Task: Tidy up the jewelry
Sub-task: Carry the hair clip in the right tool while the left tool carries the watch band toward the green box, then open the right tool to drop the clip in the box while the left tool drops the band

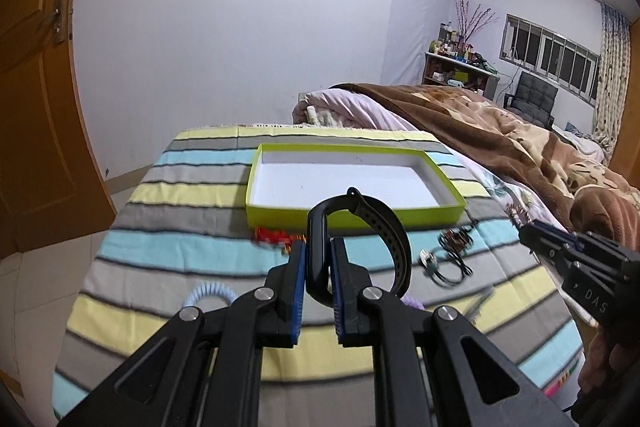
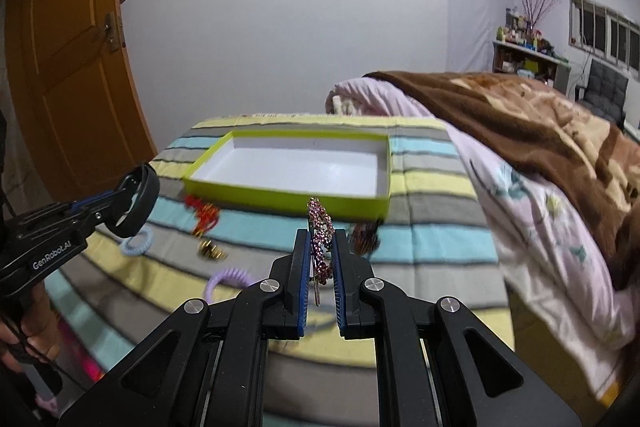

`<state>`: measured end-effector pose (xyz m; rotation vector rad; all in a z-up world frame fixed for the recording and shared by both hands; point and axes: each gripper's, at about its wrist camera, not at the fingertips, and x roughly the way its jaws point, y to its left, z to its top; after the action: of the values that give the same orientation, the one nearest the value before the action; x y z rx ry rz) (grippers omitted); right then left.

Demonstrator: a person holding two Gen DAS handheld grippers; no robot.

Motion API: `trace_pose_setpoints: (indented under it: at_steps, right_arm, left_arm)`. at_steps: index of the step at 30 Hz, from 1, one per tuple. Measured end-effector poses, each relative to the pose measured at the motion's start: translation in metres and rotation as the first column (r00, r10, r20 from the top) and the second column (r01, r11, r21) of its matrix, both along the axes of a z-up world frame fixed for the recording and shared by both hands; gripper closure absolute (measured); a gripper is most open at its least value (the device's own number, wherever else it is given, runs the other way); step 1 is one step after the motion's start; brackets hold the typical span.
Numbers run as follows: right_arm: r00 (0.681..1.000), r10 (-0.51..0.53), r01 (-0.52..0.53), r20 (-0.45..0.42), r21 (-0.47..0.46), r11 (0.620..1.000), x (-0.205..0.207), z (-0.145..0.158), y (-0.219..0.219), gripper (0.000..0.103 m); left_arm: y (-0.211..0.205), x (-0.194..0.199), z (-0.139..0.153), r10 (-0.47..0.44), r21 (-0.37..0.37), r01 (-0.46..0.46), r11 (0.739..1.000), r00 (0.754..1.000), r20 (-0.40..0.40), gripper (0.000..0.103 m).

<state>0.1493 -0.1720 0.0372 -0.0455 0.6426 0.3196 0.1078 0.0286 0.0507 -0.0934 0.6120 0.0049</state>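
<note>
The left gripper (image 1: pixel 318 261) pinches a smooth black rubbery wristband (image 1: pixel 372 227) between its ribbed blue pads, the perforated strap curling up and over to the right. The right gripper (image 2: pixel 322 251) is clamped on a slim hair clip (image 2: pixel 320 239) crusted with pink rhinestones, standing upright. Beyond both, a shallow rectangular cardboard tray (image 1: pixel 304 217), lime-green outside and white inside, lies on the striped woven cloth (image 1: pixel 160 247). Near it lie a red knotted charm (image 2: pixel 202 213), a lilac coil hair tie (image 2: pixel 224 279) and a pale blue coil hair tie (image 2: pixel 138 245).
</note>
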Motion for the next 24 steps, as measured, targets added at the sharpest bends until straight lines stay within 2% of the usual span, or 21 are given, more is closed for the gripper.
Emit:
trace_pose_setpoints:
  at_steps: [6, 12, 24]
  right_arm:
    - [1.000, -0.005, 0.005, 0.008, -0.037, 0.999, 0.048, 0.002, 0.007, 0.092]
    - [1.000, -0.012, 0.012, 0.002, -0.069, 0.998, 0.101, -0.006, 0.014, 0.092]
    - [0.993, -0.045, 0.032, -0.107, -0.112, 0.993, 0.194, -0.047, 0.020, 0.092]
  left_arm:
    - [0.009, 0.043, -0.001, -0.020, -0.009, 0.020, 1.000, 1.000, -0.017, 0.090]
    - [0.020, 0.090, -0.005, -0.008, 0.021, 0.009, 1.000, 1.000, -0.014, 0.090]
    - [0.039, 0.168, -0.033, 0.020, 0.059, -0.015, 0.998, 0.996, -0.084, 0.090]
